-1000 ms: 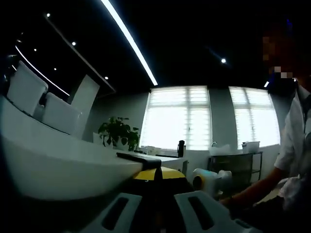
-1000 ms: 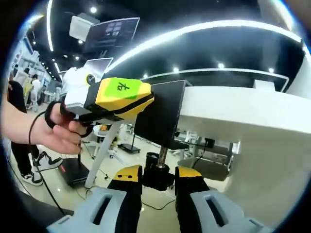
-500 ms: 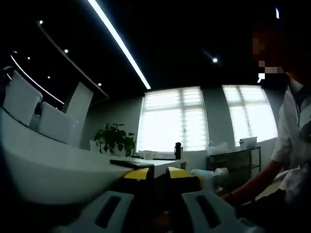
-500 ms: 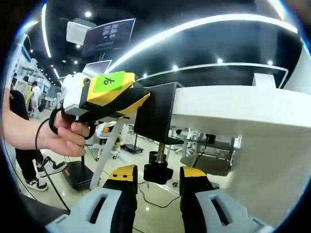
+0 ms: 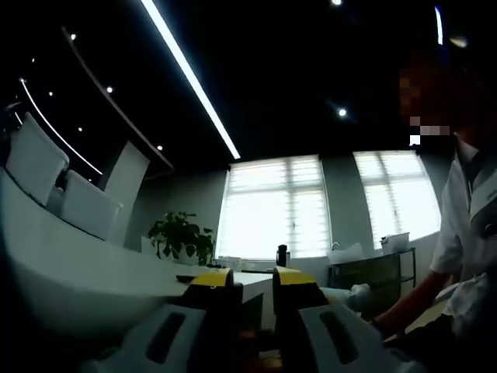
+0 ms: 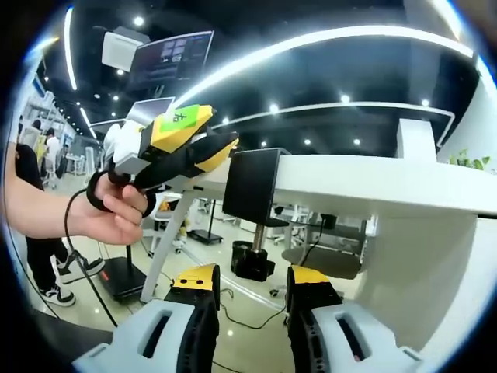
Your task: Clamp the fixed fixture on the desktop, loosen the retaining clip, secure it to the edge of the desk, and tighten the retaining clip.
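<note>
As the black clamp [image 6: 256, 186] is seen hanging on the edge of the white desk [image 6: 373, 183] with its screw knob [image 6: 252, 263] below that edge, fixing is judged nearly done, while the right gripper [image 6: 250, 284] and left gripper [image 6: 186, 144] are held open, empty.

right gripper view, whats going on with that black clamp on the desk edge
A person is fitting a black clamp onto the edge of a white desk. Its screw knob hangs below, just beyond the open right tongs, which aren't touching it. The left tongs, held in a hand, sit beside the clamp's top.
</note>
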### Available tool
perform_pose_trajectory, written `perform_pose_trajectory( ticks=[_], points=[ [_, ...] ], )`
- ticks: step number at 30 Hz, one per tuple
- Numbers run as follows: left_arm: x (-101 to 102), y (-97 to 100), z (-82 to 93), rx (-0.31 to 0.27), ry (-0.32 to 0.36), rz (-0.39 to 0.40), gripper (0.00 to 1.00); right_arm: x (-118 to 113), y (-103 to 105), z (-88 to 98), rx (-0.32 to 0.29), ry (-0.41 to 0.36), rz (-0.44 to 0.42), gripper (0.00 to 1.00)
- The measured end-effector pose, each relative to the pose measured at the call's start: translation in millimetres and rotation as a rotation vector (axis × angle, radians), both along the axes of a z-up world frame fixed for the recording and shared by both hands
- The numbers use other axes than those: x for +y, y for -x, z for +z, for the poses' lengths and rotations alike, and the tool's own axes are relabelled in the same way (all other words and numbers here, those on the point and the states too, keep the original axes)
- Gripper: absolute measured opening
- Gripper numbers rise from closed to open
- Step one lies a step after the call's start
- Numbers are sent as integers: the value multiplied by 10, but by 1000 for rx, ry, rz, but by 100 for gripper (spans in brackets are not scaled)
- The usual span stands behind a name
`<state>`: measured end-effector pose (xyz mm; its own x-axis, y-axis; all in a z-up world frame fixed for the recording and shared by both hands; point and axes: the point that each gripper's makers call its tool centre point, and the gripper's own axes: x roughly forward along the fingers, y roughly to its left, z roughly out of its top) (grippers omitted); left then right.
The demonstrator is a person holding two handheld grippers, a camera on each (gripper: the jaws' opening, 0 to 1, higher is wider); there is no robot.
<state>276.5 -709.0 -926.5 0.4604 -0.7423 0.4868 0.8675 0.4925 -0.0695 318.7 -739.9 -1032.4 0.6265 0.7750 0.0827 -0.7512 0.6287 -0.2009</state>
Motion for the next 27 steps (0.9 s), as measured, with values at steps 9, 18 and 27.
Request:
perform_pose_trajectory(
  ticks=[9,18,27],
  points=[
    [-37,53,6,-13,-7,7,26,-121,68,72,-1,-32,-16,33],
    [-36,186,68,-40,-39,39,29,-270,168,187,-9,-93,-30,33],
    [-89,294,214,-75,-33,43,31,-533,282,416,-24,-173,-59,33]
  ],
)
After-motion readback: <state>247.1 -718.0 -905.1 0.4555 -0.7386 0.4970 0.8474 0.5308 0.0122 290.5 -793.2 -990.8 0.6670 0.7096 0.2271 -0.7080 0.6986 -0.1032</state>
